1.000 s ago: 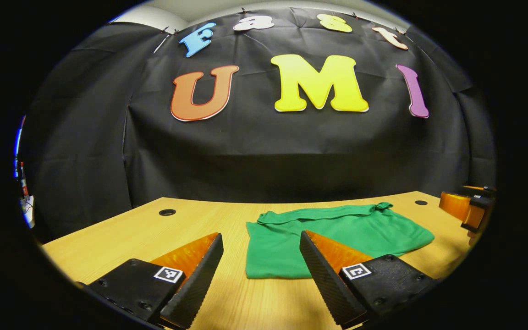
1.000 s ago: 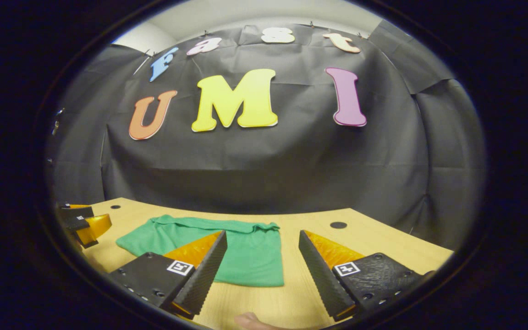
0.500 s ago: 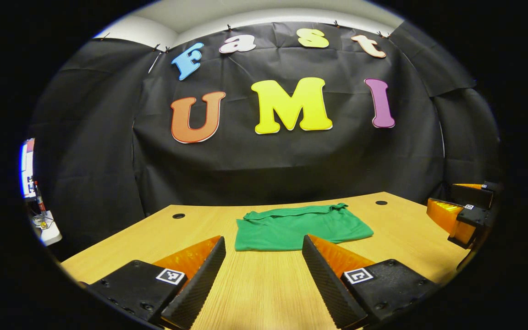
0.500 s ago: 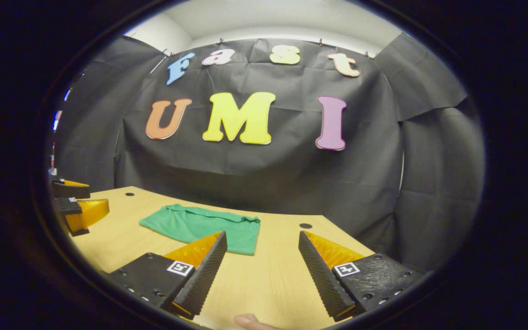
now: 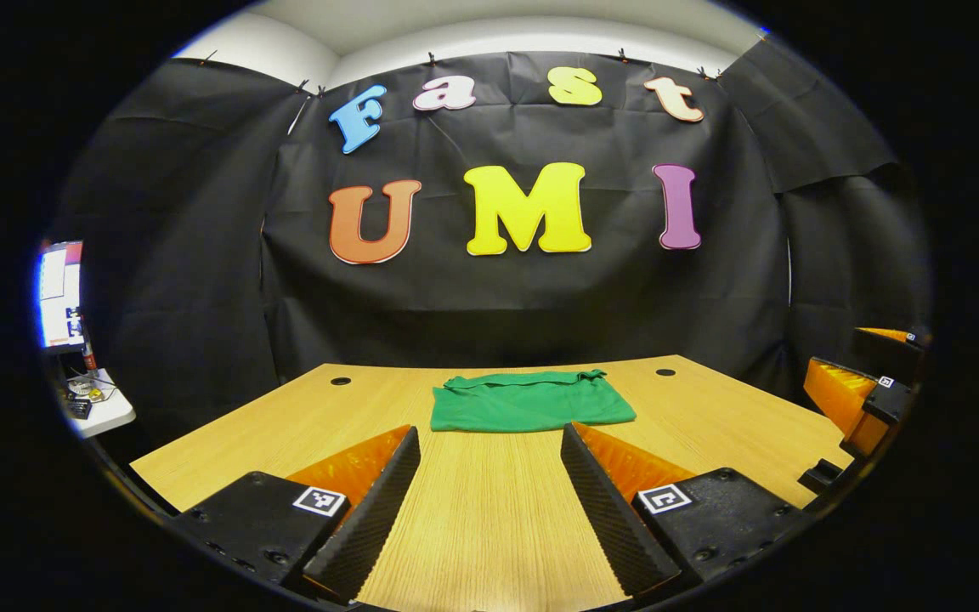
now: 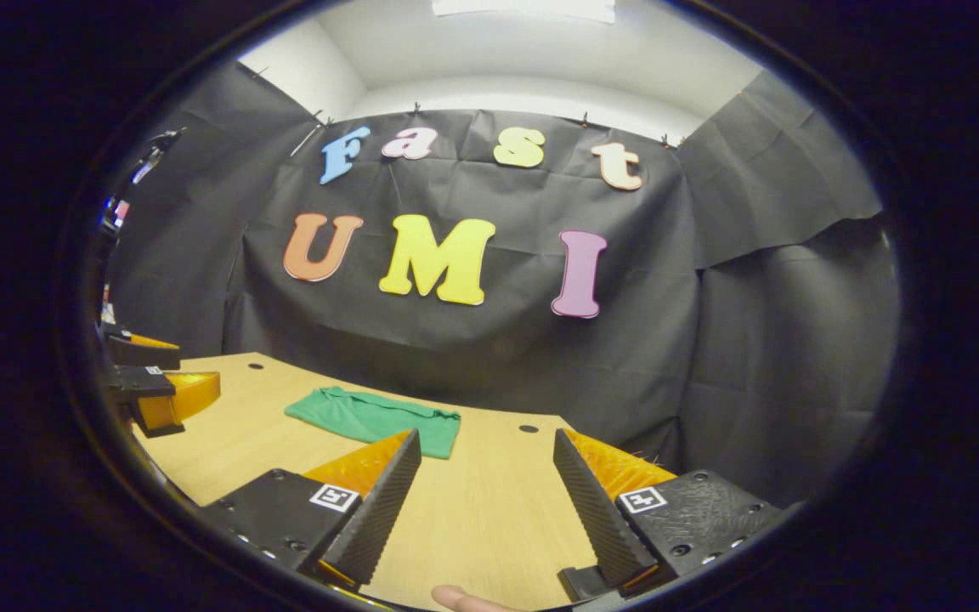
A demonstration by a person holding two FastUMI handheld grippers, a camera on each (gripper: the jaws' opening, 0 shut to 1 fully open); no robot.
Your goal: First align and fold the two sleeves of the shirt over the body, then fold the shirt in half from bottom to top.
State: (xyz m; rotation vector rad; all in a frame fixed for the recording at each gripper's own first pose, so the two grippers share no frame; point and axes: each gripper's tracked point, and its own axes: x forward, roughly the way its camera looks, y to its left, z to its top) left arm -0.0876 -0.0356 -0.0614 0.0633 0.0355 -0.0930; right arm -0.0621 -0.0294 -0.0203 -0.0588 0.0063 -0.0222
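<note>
A green shirt lies folded into a compact rectangle at the far middle of the wooden table; in the right gripper view the shirt sits left of centre. My left gripper is open above the near part of the table, well back from the shirt, with nothing between its fingers. My right gripper is likewise open and holds nothing, pulled back near the table's right side. The right gripper appears at the right edge of the left gripper view, and the left gripper at the left edge of the right gripper view.
Two round cable holes mark the table's far edge. A small white side table with a screen stands off to the left. A fingertip shows at the bottom of the right gripper view.
Both grippers have drawn back and away from the shirt, which now looks smaller and farther off. Both stayed open. The shirt has not moved.
</note>
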